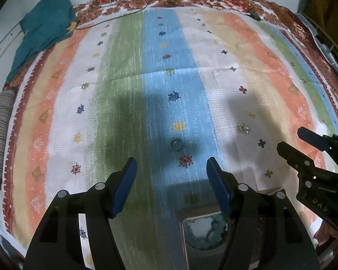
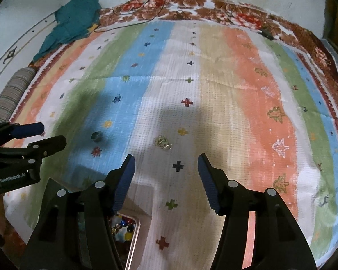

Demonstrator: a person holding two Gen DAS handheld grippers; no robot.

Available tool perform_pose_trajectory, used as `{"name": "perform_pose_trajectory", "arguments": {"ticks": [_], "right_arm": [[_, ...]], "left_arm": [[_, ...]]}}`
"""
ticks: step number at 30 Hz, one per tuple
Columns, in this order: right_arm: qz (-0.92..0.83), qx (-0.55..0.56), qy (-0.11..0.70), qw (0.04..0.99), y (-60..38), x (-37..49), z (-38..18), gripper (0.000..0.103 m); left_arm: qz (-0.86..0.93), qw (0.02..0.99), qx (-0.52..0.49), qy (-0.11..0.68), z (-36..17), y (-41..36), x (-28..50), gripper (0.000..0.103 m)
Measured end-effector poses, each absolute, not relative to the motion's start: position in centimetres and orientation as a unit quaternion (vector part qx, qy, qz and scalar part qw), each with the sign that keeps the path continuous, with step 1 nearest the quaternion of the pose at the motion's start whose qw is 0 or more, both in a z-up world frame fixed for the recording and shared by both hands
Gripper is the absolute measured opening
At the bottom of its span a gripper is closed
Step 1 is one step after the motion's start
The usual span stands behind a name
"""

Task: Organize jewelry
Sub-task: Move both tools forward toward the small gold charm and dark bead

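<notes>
From the left wrist view, the left gripper [image 1: 171, 171] hangs over the striped cloth [image 1: 128, 67] with its jaws wide and nothing between them. A plain ring [image 1: 176, 144] lies on the blue stripe just beyond its fingertips; a small jewelled piece [image 1: 244, 128] lies to the right on the white stripe, near the right gripper [image 1: 290, 142].

From the right wrist view, the right gripper [image 2: 166, 166] is likewise spread and empty. The jewelled piece [image 2: 162, 142] lies just beyond its tips, the ring [image 2: 96, 136] farther left. A tray of beads [image 2: 135, 231] sits at the near edge.
</notes>
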State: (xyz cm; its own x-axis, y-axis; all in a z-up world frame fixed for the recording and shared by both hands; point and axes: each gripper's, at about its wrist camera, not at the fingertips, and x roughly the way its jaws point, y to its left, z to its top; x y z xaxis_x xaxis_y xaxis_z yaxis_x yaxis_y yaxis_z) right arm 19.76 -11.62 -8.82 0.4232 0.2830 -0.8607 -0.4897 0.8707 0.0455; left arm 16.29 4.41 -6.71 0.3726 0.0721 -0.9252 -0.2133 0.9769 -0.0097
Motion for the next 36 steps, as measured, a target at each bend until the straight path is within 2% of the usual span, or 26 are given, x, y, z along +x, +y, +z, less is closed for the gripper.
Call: {"name": "perform_pose_trajectory", "arguments": {"ticks": [10,13,21,28,33,36], "right_arm": [[0.233,-0.107,0.505,0.824,-10.8,21.6,-10.5,0.058],[0.230,-0.108,0.514,0.819,-10.5,22.2,-11.2,0.049],[0.229,-0.113,0.526,0.811,-9.6,23.7,-12.6,0.049],[0.226,-0.119,0.537,0.804,-8.8,24.6,-13.9,0.048],[0.225,-0.122,0.541,0.801,-8.6,25.1,-14.5,0.048],[0.224,-0.121,0.544,0.800,-8.4,25.4,-14.8,0.043]], "left_arm": [[0.076,0.810,-0.068,0.577,-8.9,4.8,18.3,0.061],[0.073,0.807,-0.073,0.581,-9.3,5.0,18.9,0.058],[0.062,0.795,-0.083,0.598,-10.8,5.1,20.1,0.055],[0.060,0.783,-0.092,0.612,-12.2,5.5,21.0,0.047],[0.055,0.779,-0.094,0.618,-12.8,5.5,21.5,0.046],[0.051,0.778,-0.089,0.620,-12.9,5.3,21.8,0.047]]}}
